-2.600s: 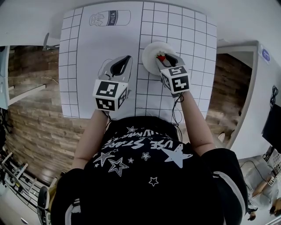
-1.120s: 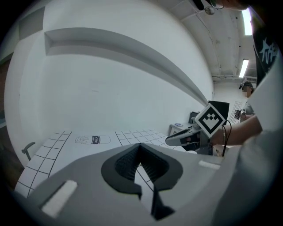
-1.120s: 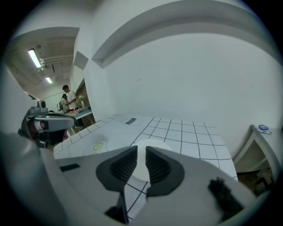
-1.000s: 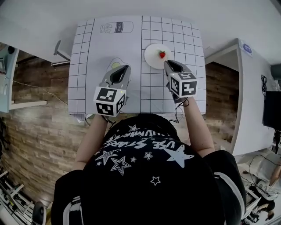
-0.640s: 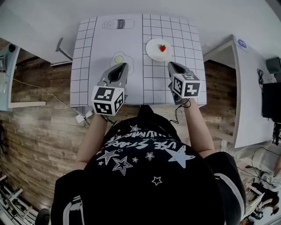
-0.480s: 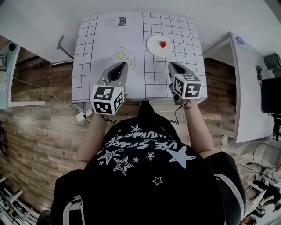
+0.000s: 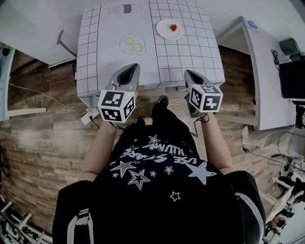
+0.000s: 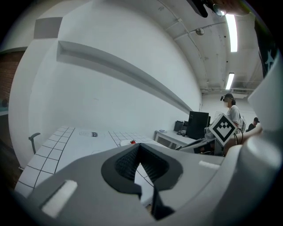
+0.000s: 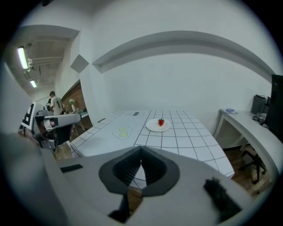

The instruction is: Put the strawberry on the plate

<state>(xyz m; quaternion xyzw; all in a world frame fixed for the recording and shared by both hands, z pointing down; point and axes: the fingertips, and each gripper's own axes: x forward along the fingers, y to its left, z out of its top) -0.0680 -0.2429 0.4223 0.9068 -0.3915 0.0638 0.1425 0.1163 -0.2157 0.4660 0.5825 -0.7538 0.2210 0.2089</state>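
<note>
The red strawberry (image 7: 173, 27) lies on the small white plate (image 7: 167, 31) at the far right of the gridded white table; it also shows as the strawberry (image 9: 161, 122) on the plate (image 9: 155, 127) in the right gripper view. Only a red speck of the strawberry (image 8: 132, 142) peeks over the jaws in the left gripper view. My left gripper (image 7: 135, 66) and right gripper (image 7: 187, 72) hang side by side at the table's near edge, well short of the plate. Both have their jaws shut with nothing between them, as the left gripper (image 8: 139, 145) and right gripper (image 9: 141, 150) views confirm.
Printed fried eggs (image 7: 133, 44) and a milk bottle drawing (image 7: 126, 8) mark the table's left half. A white desk (image 7: 257, 71) with a dark monitor (image 7: 291, 71) stands to the right. A power strip (image 7: 88, 116) lies on the wooden floor at left.
The right gripper let go of the strawberry on the plate, drew back and shut. Both grippers have pulled back from over the table to its near edge.
</note>
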